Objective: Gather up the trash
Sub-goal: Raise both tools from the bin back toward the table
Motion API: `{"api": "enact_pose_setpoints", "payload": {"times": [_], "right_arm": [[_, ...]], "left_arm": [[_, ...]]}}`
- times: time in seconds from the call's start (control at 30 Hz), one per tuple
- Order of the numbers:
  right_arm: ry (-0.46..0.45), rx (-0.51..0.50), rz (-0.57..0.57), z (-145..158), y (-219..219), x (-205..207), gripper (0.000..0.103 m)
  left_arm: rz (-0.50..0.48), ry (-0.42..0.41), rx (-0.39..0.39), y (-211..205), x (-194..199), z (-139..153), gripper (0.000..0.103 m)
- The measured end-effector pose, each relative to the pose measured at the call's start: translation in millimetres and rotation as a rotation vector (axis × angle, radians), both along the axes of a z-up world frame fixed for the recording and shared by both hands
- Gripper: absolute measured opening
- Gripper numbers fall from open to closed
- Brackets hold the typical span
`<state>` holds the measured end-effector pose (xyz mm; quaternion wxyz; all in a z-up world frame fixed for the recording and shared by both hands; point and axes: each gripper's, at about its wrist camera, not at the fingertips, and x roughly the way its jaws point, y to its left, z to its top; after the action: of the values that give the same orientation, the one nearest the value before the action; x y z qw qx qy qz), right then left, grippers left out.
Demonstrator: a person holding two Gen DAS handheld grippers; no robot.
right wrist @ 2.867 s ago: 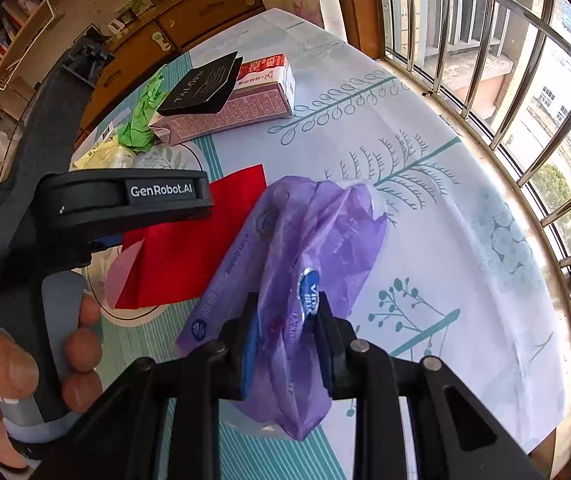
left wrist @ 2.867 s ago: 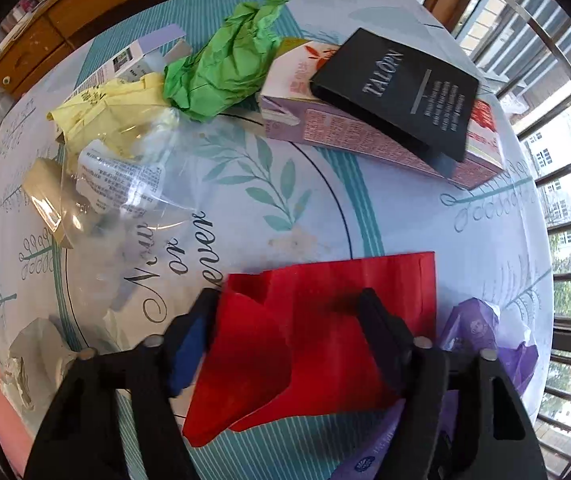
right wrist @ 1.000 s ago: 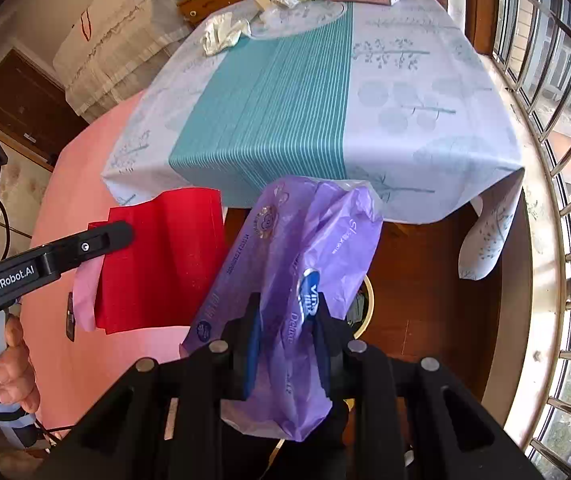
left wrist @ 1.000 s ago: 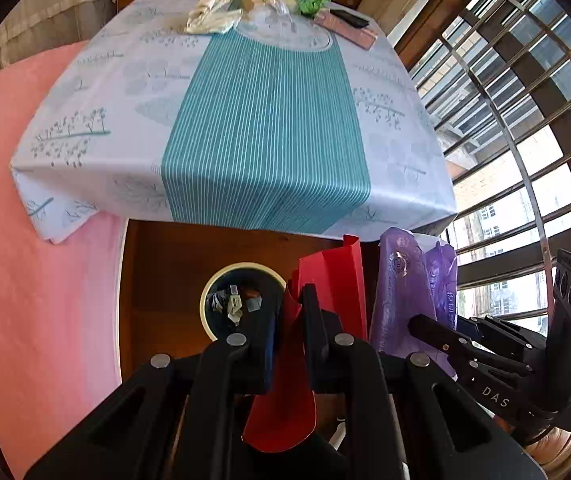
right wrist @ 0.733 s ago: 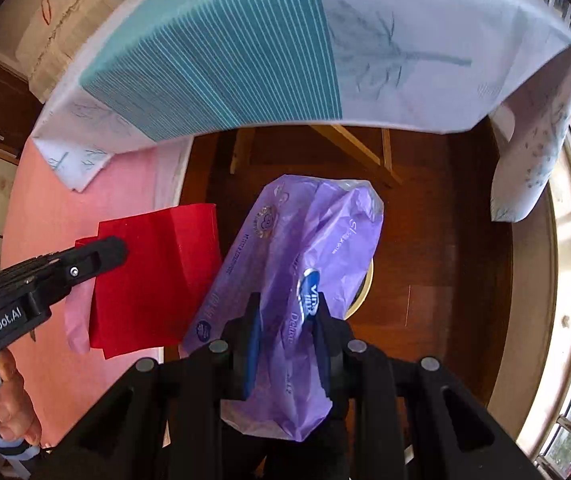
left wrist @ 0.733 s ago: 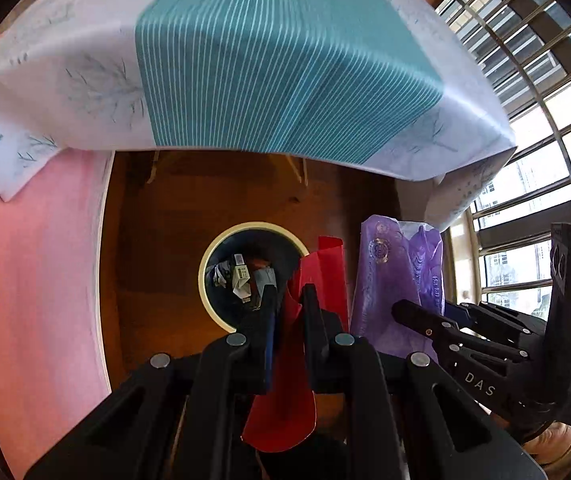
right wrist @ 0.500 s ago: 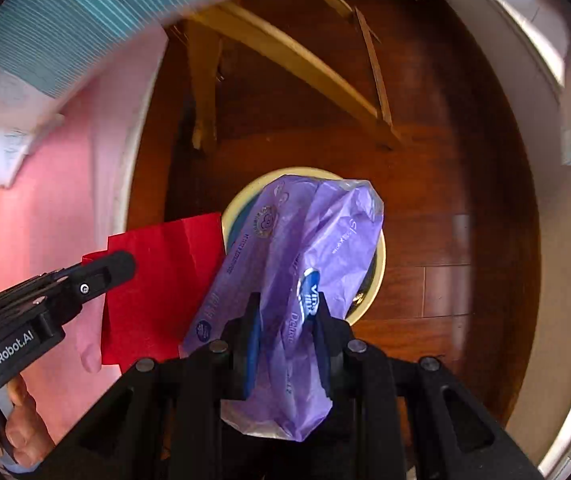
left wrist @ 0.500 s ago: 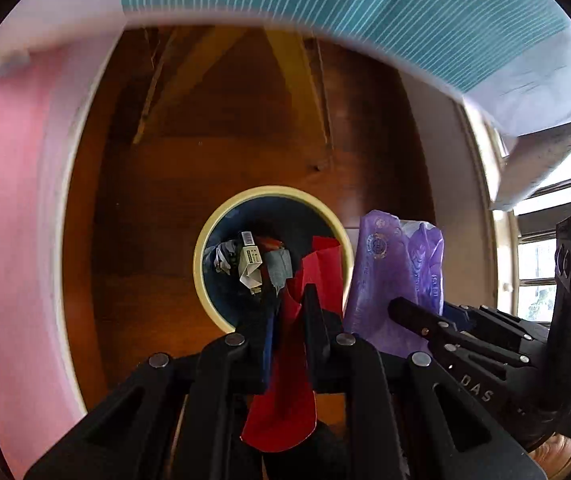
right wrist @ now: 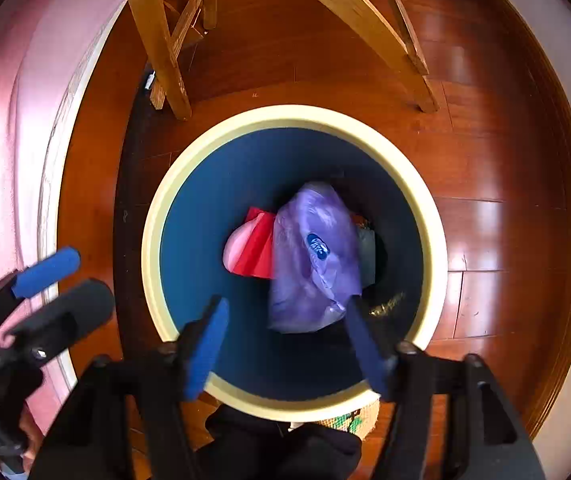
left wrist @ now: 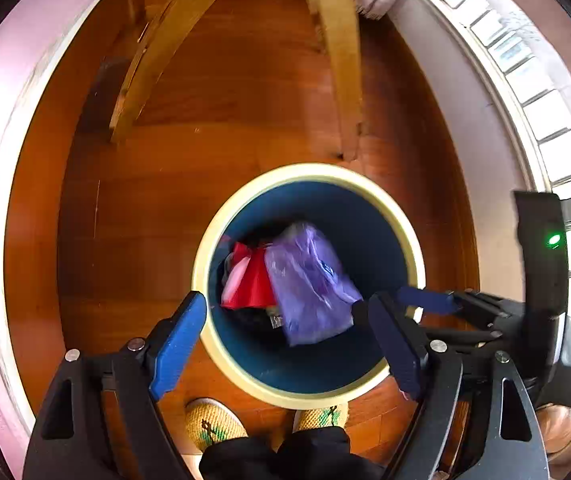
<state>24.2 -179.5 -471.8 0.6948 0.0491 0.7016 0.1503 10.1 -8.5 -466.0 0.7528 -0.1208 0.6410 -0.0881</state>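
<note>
Both views look straight down into a round trash bin (left wrist: 241,372) with a cream rim and dark blue inside, standing on the reddish wood floor (left wrist: 213,184). The left hand-held gripper (left wrist: 289,340) hangs over the near-left edge of the bin with its blue-padded fingers (left wrist: 175,344) spread wide and nothing between them. Same deal on the right hand-held gripper (right wrist: 287,344) — fingers apart, empty, hovering over the near side of the opening.

The purple plastic bag (right wrist: 313,260) is inside the bin, looks a bit motion-blurred, with a small blue oval logo facing up. Just beside it on the left and partly tucked under its edge is the red paper (right wrist: 255,254), also inside the bin. In the left wrist view they sit the same way: red paper (left wrist: 251,284) left, purple plastic bag (left wrist: 309,284) right, overlapping. There's other dark stuff underneath them that I can't make out.

Above the bin in both views you can see light wooden legs (right wrist: 157,40) of some furniture standing on the floor. A pink surface (right wrist: 9,120) runs along the left edge. At the bottom of the left view, the person's woven yellow slippers (left wrist: 213,420) poke out right next to the bin, with dark trouser cuffs over them.
</note>
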Motion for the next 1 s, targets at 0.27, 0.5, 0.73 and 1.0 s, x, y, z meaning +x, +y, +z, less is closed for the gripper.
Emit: {"api": "enact_pose_setpoints", "payload": {"times": [0.27,0.5,0.73,1.0], "right_arm": [[-0.004,0.025,-0.058,5,-3,1,0.073],[-0.005,0.061,-0.112,44,-2,-5,0.073],[-0.022,0.077,-0.134,143,-8,-19,0.073],[-0.111,0.107,-0.113,290,-15,-32,0.073]], "left_arm": [[0.077,-0.053,-0.007,20,-4,7,0.100],[0.096,-0.091,-0.010,26,-10,54,0.100],[0.114,-0.156,-0.006,32,-26,164,0.100],[0.095,-0.261,0.030,29,-47,322,0.100]]}}
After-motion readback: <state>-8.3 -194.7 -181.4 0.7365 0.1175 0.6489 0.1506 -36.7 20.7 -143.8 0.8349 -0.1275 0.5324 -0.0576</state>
